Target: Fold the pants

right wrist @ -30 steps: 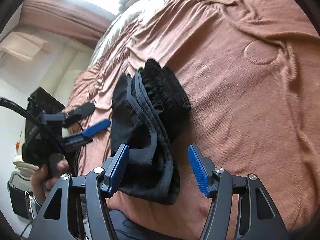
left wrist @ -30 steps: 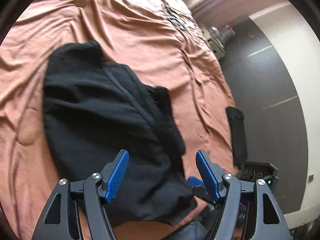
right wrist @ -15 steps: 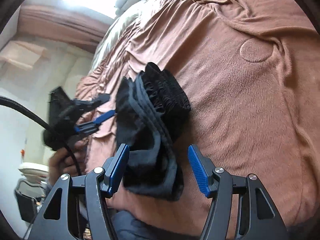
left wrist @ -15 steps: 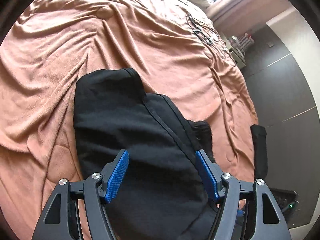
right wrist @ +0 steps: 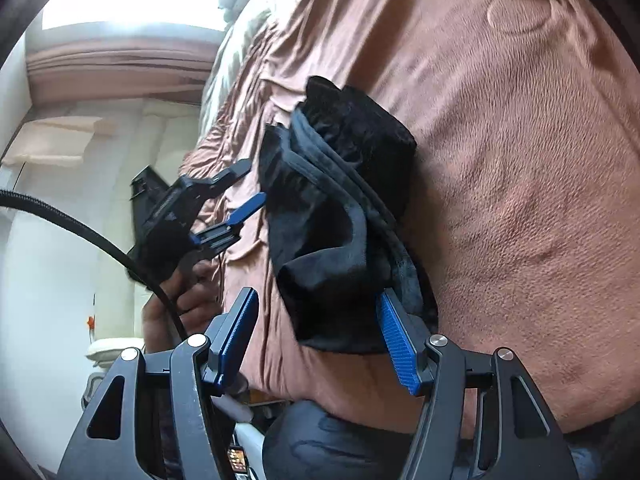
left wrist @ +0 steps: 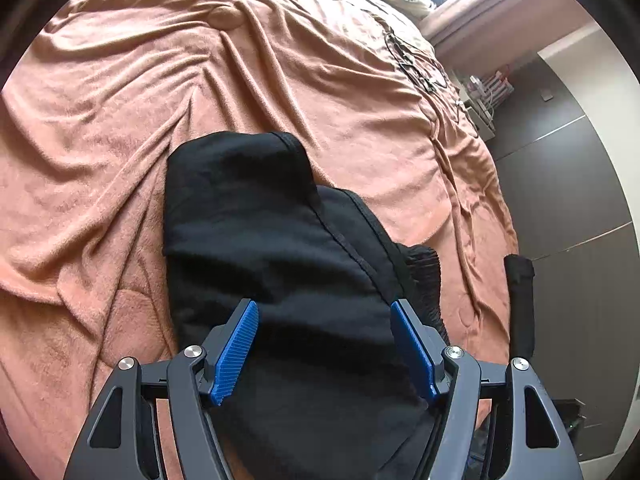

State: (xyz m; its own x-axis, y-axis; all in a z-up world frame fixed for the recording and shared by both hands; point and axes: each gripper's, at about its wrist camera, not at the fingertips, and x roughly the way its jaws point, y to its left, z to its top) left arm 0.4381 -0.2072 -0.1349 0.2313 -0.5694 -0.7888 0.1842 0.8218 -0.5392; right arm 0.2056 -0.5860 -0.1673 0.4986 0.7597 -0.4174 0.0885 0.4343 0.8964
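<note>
The black pants (left wrist: 260, 232) lie folded in a thick bundle on the salmon-pink blanket (left wrist: 120, 120). My left gripper (left wrist: 325, 320) hovers over their near part, open, with the cloth spread below the gap and neither pad pressing it. In the right wrist view the pants (right wrist: 340, 208) show stacked folds and a ribbed waistband along their right side. My right gripper (right wrist: 318, 336) is open at the bundle's near corner, its right pad just beside the cloth. The left gripper (right wrist: 244, 188) is at the bundle's left edge, held in a hand (right wrist: 188, 292).
The blanket is creased all over. A thin dark cord (left wrist: 420, 68) lies on it far right. A black oblong thing (left wrist: 520, 300) hangs at the bed's right edge, beside dark panels (left wrist: 568, 200). A small shelf of bottles (left wrist: 488, 92) stands beyond. A black cable (right wrist: 80, 220) crosses the right wrist view.
My left gripper has come forward and down over the pants, which now fill the space below its fingers. The right wrist view has rolled. Both grippers stay open.
</note>
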